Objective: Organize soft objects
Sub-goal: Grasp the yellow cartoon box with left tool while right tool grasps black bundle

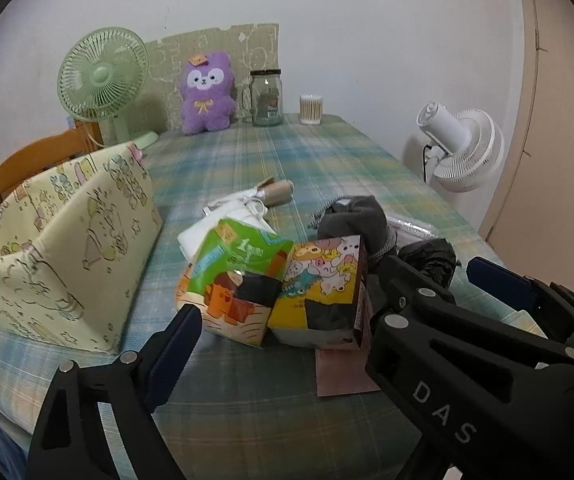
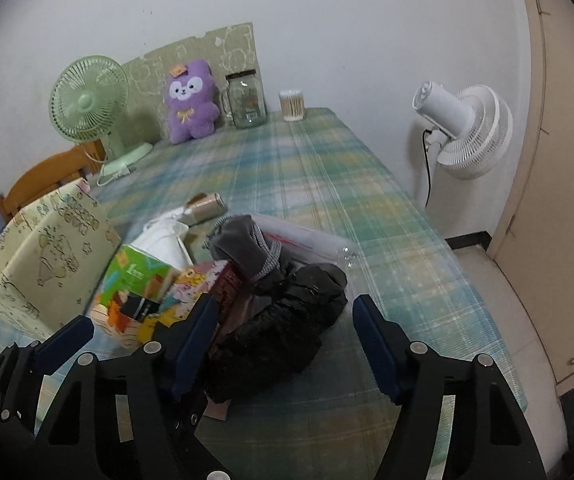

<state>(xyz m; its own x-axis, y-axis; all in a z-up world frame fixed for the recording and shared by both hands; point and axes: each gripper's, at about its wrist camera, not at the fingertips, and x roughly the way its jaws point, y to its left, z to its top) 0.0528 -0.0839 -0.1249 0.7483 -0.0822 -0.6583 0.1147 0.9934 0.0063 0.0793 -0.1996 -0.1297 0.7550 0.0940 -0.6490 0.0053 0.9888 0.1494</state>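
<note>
Black crinkled plastic, bunched into a soft bag [image 2: 287, 320], is framed between the two blue-padded fingers of the right gripper [image 2: 283, 336], whose jaws stand apart with the pads clear of it on either side; nothing is clamped yet. The left gripper [image 1: 287, 300] is likewise held apart, its jaws bracketing two printed tissue packs [image 1: 279, 280] without visibly pressing them. Both tools are tilted down toward the pile, apparently so that each can be closed on one item in a single reach.

The soft things are heaped together on the checked tablecloth [image 1: 279, 168], near the front edge of the table. A grey rolled cloth [image 2: 247, 248] rests against the black bag, a white folded cloth [image 1: 227, 228] is tucked behind the green tissue pack, and a beige roll [image 1: 279, 192] lies just beyond. A yellow fabric storage box [image 1: 67, 248] is set open just beside the pile on the left, probably as the place where these items are to be gathered. The black bag looks limp and shiny, likely to slip or deform when squeezed.

Farther back, a purple plush toy [image 1: 205, 92] is propped upright against the wall, beside a glass jar [image 1: 266, 98].
</note>
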